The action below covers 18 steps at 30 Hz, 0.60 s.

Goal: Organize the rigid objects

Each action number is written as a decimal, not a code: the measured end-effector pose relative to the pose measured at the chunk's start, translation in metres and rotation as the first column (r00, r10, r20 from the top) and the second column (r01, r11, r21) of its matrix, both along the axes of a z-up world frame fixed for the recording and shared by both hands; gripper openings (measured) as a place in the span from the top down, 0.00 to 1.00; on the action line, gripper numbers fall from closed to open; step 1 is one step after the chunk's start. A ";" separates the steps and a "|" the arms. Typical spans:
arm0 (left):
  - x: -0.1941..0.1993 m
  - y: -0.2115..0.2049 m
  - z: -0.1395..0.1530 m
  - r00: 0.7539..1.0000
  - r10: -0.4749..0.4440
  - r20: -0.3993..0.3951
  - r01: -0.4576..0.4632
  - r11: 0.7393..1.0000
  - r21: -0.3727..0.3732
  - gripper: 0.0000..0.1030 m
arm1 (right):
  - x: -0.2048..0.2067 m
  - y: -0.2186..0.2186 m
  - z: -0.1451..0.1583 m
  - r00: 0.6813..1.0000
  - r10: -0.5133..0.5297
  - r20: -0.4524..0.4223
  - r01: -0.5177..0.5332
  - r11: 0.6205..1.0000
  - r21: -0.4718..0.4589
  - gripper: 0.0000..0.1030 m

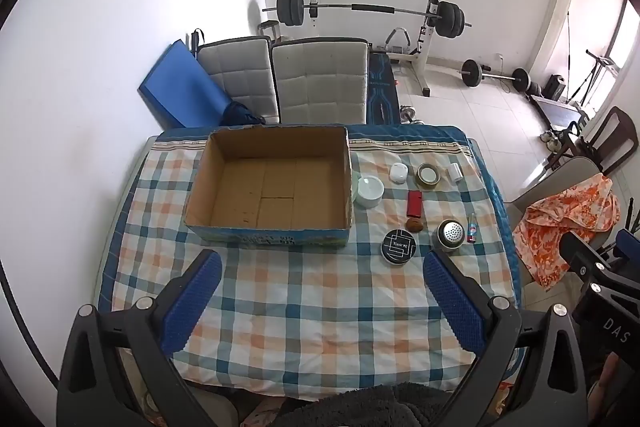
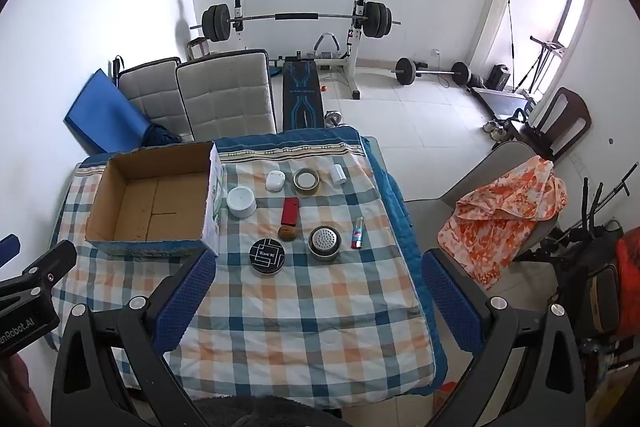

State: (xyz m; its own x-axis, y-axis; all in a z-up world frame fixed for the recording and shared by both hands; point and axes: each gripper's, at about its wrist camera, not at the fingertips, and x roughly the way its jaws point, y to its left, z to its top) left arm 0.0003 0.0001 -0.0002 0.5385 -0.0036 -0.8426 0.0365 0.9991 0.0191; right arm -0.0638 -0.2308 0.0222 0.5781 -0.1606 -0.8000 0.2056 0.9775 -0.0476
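At the bottom of each frame, both grippers, left (image 1: pixel 322 301) and right (image 2: pixel 318 301), are hovering with fingers wide and empty; small objects (image 2: pixel 296 219) are waiting mid-frame beside the empty box (image 1: pixel 268 183), probably for packing.

Box (image 1: pixel 268 183) sits left on table (image 1: pixel 304 307) w/ small items, e.g. tin (image 1: pixel 399 246), to its right.

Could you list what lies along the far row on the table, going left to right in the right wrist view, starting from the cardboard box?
cardboard box → white round container → white earbud case → tape roll → small white cylinder
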 end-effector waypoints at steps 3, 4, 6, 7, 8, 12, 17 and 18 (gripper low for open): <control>0.000 0.000 0.000 1.000 -0.001 0.009 0.001 1.000 -0.004 0.00 | 0.000 0.000 0.000 1.000 0.000 -0.004 0.000 1.000 0.001 0.00; 0.000 0.000 0.000 1.000 -0.001 0.009 0.001 1.000 -0.004 0.00 | 0.000 0.000 0.001 1.000 -0.002 -0.002 0.002 1.000 -0.001 0.00; -0.001 0.001 0.000 1.000 0.000 0.010 0.000 1.000 -0.002 0.00 | 0.000 0.000 0.001 1.000 -0.005 -0.004 0.005 1.000 -0.006 0.00; -0.001 0.001 0.000 1.000 0.000 0.009 0.000 1.000 -0.004 0.00 | 0.000 0.000 0.001 1.000 -0.007 -0.002 0.007 1.000 -0.006 0.00; -0.001 0.002 0.000 1.000 0.001 0.010 -0.001 1.000 -0.005 0.00 | 0.000 0.000 0.001 1.000 -0.006 -0.003 0.006 1.000 -0.007 0.00; 0.000 0.000 0.001 1.000 -0.001 0.008 0.001 1.000 -0.003 0.00 | -0.002 -0.001 0.002 1.000 -0.004 -0.002 0.004 1.000 -0.008 0.00; 0.002 0.000 0.007 1.000 -0.001 0.024 0.001 1.000 -0.004 0.00 | -0.002 0.003 0.009 1.000 -0.003 0.012 0.003 1.000 -0.010 0.00; 0.003 0.000 0.010 1.000 0.000 0.030 0.000 1.000 -0.008 0.00 | -0.001 0.004 0.011 1.000 -0.002 0.015 0.002 1.000 -0.011 0.00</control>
